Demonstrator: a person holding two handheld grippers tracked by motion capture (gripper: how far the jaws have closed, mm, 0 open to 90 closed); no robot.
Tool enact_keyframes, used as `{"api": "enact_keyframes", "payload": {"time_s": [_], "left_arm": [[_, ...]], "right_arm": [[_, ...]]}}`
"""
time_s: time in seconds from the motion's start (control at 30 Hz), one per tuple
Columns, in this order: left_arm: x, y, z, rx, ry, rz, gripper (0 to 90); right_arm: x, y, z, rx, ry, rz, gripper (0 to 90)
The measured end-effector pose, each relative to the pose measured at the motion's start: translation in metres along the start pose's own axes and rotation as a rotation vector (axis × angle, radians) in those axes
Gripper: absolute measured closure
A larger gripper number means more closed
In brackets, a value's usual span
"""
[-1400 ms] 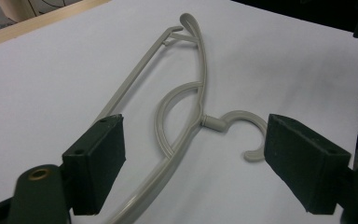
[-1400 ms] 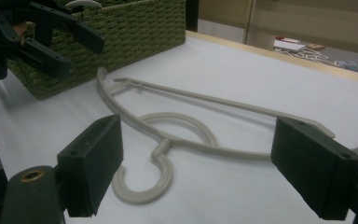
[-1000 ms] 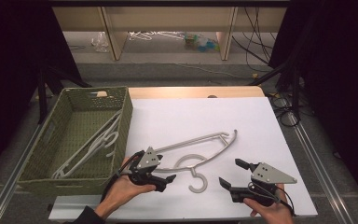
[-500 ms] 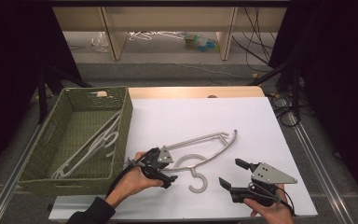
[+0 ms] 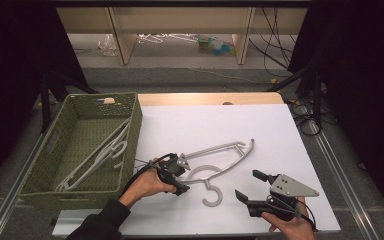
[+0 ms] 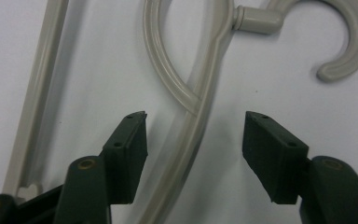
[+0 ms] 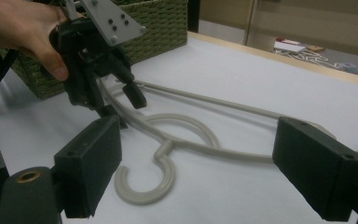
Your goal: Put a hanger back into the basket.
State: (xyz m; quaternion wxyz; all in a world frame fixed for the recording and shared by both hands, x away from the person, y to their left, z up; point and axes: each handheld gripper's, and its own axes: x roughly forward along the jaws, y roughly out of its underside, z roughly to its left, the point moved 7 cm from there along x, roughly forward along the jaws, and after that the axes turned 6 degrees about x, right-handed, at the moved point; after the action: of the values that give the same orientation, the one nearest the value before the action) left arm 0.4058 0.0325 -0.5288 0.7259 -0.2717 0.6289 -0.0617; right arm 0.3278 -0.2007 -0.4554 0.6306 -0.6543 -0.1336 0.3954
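Overhead light keeps the white counter (image 5: 220,125) bright while the room at 3 and 9 o'clock stays black; close gripper views are soft, with faint shadows.

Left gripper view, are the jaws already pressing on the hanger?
No, the hanger lies between the left gripper pads with gaps either side.

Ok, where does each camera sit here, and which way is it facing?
High view: above the person's side, facing forward and down on the table; forearms, both grippers.
Left gripper view: on the left gripper, facing down; jaws straddle the hanger.
Right gripper view: on the right gripper, facing level across.
Shared: all three show the hanger.
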Motion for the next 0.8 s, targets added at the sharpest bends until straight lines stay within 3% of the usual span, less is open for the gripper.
{"api": "enact_keyframes", "payload": {"time_s": [0.2, 0.3, 0.4, 0.47, 0.67, 0.77, 0.8], "left_arm": [[0.0026, 0.0003, -0.0013, 0.018, 0.039, 0.034, 52.8], [0.0026, -0.0004, -0.0012, 0.031, 0.048, 0.049, 58.3], [0.0014, -0.0016, -0.0042, 0.084, 0.061, 0.081, 65.0], [0.001, -0.0014, -0.0054, 0.097, 0.066, 0.091, 69.9], [0.002, -0.0056, -0.0064, 0.118, 0.073, 0.143, 71.2], [0.0026, -0.0058, -0.0063, 0.115, 0.072, 0.141, 71.0], [0.0022, -0.0054, -0.0056, 0.107, 0.077, 0.142, 71.4]], "right_arm": [[-0.0012, 0.0005, 0.0014, -0.004, 0.002, 0.009, 16.6], [0.0007, 0.0008, 0.0027, 0.017, -0.015, 0.0, 16.6], [-0.0006, 0.0015, 0.0018, 0.002, -0.002, 0.02, 16.6], [-0.0006, 0.0014, 0.0014, 0.0, 0.0, 0.017, 16.6], [-0.0002, 0.0019, 0.0024, 0.007, -0.002, 0.024, 16.7], [0.0016, 0.0018, 0.0032, 0.013, -0.011, 0.011, 16.8], [0.002, 0.0005, 0.0005, -0.005, 0.003, -0.006, 16.8]]}}
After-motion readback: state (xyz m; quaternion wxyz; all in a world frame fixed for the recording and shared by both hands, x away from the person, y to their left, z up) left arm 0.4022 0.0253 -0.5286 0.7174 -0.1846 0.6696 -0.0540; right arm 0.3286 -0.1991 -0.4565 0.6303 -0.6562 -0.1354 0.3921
